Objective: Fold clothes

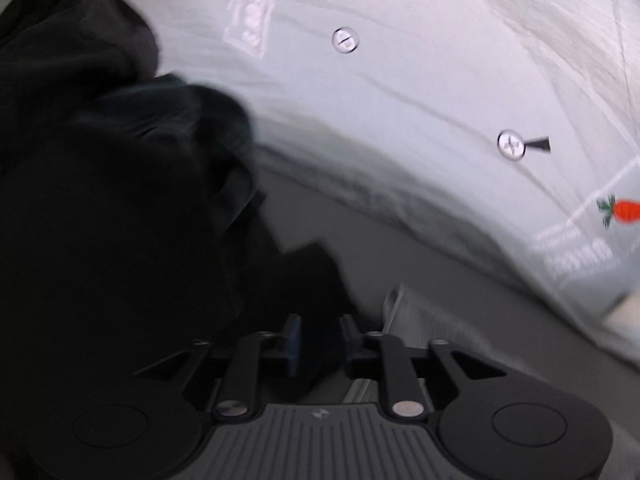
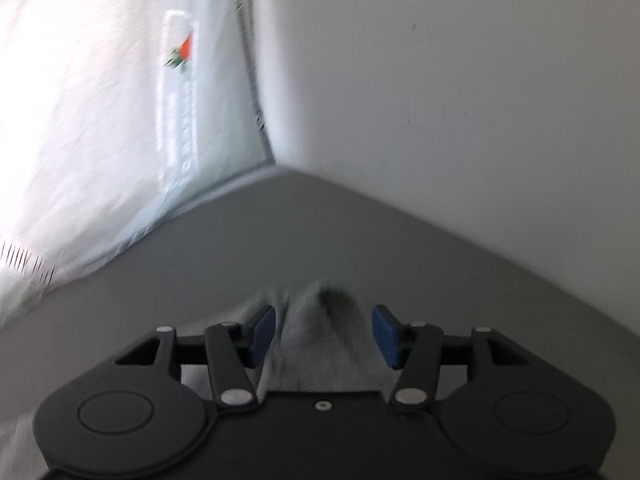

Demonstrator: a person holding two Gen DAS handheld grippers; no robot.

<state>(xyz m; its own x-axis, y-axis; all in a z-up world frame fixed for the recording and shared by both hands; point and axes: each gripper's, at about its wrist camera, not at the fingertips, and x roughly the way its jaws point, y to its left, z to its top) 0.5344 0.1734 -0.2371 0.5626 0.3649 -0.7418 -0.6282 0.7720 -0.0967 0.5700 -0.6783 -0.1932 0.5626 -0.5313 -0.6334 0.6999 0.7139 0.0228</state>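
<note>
In the left wrist view a black garment [image 1: 120, 184] fills the left side in a crumpled heap on the grey table [image 1: 340, 240]. My left gripper [image 1: 318, 344] is shut on a fold of this black cloth between its blue pads. In the right wrist view a grey garment [image 2: 320, 340] lies on the grey table [image 2: 280, 240] under my right gripper [image 2: 324, 336]. Its jaws stand wide apart, with a raised fold of grey cloth between the pads, not pinched.
A white plastic-covered wall or panel [image 1: 400, 80] with screws [image 1: 511, 145] and a carrot sticker [image 1: 624, 210] stands behind the table. The same plastic sheet [image 2: 100, 100] and a plain white wall [image 2: 440, 100] meet at a corner in the right wrist view.
</note>
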